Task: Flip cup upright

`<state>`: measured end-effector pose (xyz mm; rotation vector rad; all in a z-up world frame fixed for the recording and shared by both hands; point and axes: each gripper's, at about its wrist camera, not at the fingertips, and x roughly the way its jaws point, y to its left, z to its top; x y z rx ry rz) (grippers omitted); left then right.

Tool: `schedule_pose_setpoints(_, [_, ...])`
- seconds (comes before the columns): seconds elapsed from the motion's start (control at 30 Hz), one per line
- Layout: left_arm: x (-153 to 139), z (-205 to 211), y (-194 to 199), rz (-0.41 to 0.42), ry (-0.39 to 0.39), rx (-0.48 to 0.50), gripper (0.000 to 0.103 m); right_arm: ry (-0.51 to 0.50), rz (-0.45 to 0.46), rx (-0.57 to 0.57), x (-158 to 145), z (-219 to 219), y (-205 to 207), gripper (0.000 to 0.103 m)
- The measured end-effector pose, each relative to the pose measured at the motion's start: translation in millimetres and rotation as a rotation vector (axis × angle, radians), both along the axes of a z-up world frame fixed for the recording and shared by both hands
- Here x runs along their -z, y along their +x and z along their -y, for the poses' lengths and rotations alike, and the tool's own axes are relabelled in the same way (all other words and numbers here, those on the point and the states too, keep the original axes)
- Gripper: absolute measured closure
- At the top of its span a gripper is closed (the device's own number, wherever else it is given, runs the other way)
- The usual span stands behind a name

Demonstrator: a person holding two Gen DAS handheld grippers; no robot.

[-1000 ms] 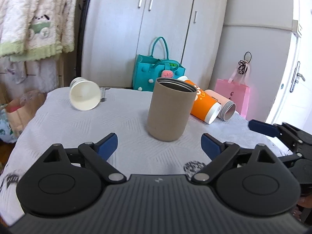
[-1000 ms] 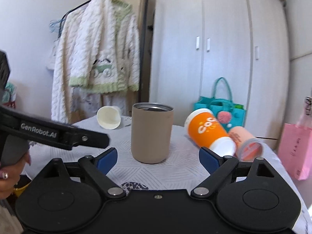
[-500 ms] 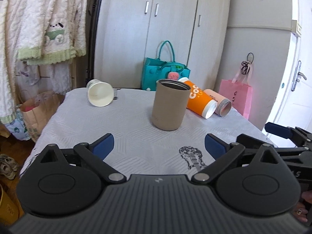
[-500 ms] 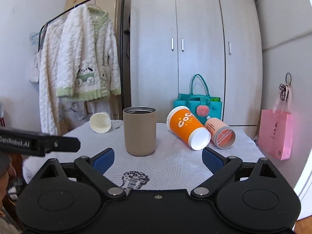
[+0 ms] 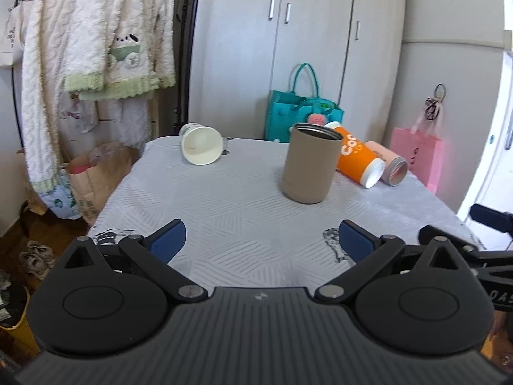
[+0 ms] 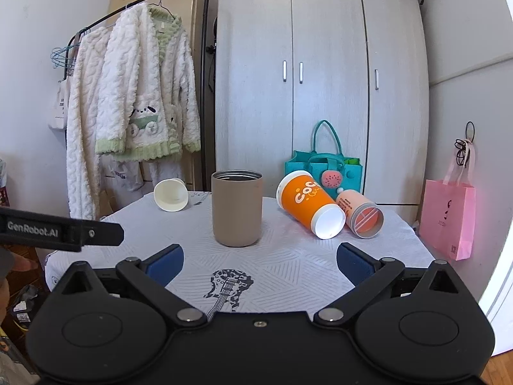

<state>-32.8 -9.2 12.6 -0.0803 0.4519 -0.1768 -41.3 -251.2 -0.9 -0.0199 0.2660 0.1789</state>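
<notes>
A tan cup stands upright in the middle of the table. A white paper cup lies on its side at the far left, mouth toward me. An orange cup and a pink cup lie on their sides right of the tan cup. My left gripper is open and empty, back from the tan cup. My right gripper is open and empty near the table's front edge.
A grey patterned cloth with a guitar print covers the table. White robes hang on a rack at the left. A teal bag and a pink bag stand behind by the wardrobe. A paper bag sits on the floor left.
Both grippers have pulled back from the tan cup and risen; the cups look smaller and more of the room shows. The cups have not moved. Both grippers stay open.
</notes>
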Motion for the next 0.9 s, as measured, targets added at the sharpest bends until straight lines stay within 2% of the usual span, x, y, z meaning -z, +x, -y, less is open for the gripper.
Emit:
schedule_pose_setpoints(0.2, [3.2, 4.3, 1.8, -0.035, 0.053, -0.039, 0.0, 0.004, -0.026, 0.064, 0.3, 0.0, 0.5, 0.0])
schedule_pose_setpoints(0.3, [3.1, 1.3, 1.1, -0.035, 0.033, -0.048, 0.0, 0.036, -0.043, 0.063, 1.1, 3.6, 1.5, 0.0])
schedule_pose_setpoints(0.4, [2.4, -0.2, 0.5, -0.036, 0.034, -0.05, 0.0, 0.026, -0.042, 0.085, 1.0, 3.0, 2.2, 0.0])
schedule_pose_setpoints(0.5, [1.6, 8.0, -4.2, -0.02, 0.104, -0.067, 0.0, 0.028, -0.044, 0.102, 1.5, 4.1, 2.9, 0.0])
schedule_pose_setpoints(0.6, [1.5, 15.9, -6.7, -0.029, 0.145, -0.028, 0.0, 0.012, -0.046, 0.13, 3.0, 4.1, 3.7, 0.0])
schedule_pose_setpoints(0.67, [2.2, 18.6, -8.2, -0.035, 0.142, -0.005, 0.0, 0.01, -0.05, 0.139, 3.6, 5.3, 3.7, 0.0])
schedule_pose_setpoints(0.9, [4.5, 22.7, -10.3, -0.02, 0.136, -0.013, 0.0, 0.013, -0.063, 0.167, 6.7, 10.2, 2.6, 0.0])
